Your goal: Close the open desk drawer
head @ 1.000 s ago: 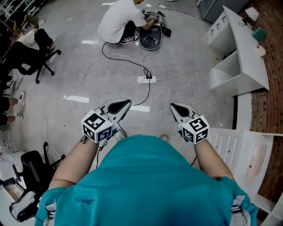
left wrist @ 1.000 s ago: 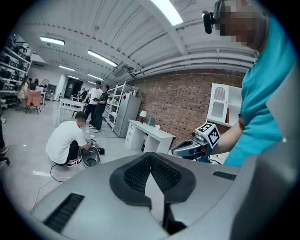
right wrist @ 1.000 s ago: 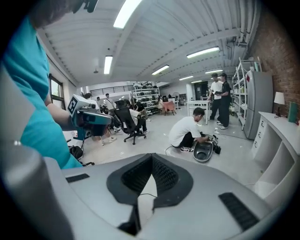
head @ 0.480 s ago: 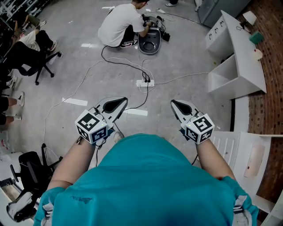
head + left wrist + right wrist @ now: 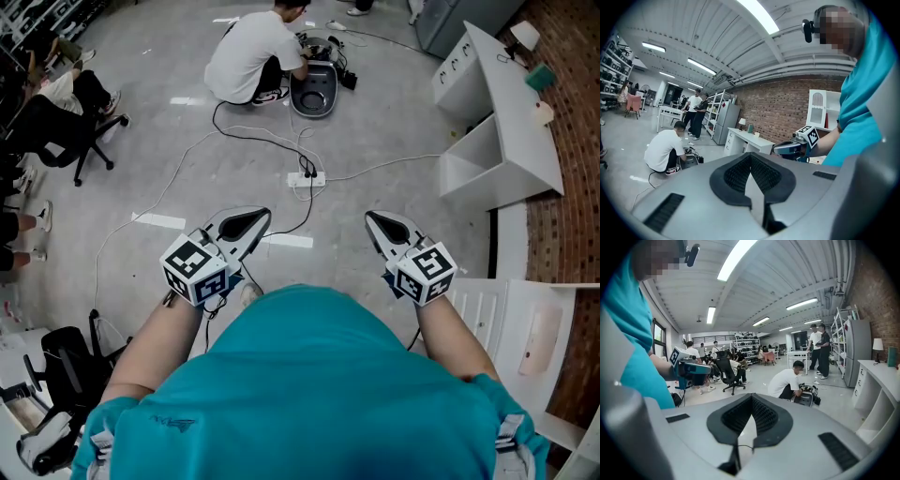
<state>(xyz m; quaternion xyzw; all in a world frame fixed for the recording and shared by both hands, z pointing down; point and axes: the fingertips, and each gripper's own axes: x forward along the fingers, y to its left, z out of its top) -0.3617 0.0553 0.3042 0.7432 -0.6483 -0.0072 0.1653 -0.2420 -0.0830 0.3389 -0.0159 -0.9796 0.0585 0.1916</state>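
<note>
The white desk [image 5: 514, 98] stands at the far right against the brick wall, and its open drawer [image 5: 478, 155] juts out over the floor. Both grippers hover in front of my teal shirt, well short of the desk. My left gripper [image 5: 249, 222] is shut with nothing in it, and so is my right gripper [image 5: 382, 226]. The left gripper view looks past shut jaws [image 5: 751, 161] to the desk [image 5: 747, 140] and the right gripper [image 5: 794, 147]. From the right gripper view, shut jaws [image 5: 751, 404] show, with the desk [image 5: 876, 376] at the right edge.
A person in a white shirt [image 5: 251, 52] crouches over a device [image 5: 314, 89] on the floor ahead. A power strip [image 5: 307, 178] with cables lies between us. Office chairs [image 5: 70, 131] and seated people are at left. A white slatted chair [image 5: 511, 319] is at my right.
The head view has shifted a little, so the desk and the crouching person sit slightly higher in the frame. Both grippers stay shut and have barely moved.
</note>
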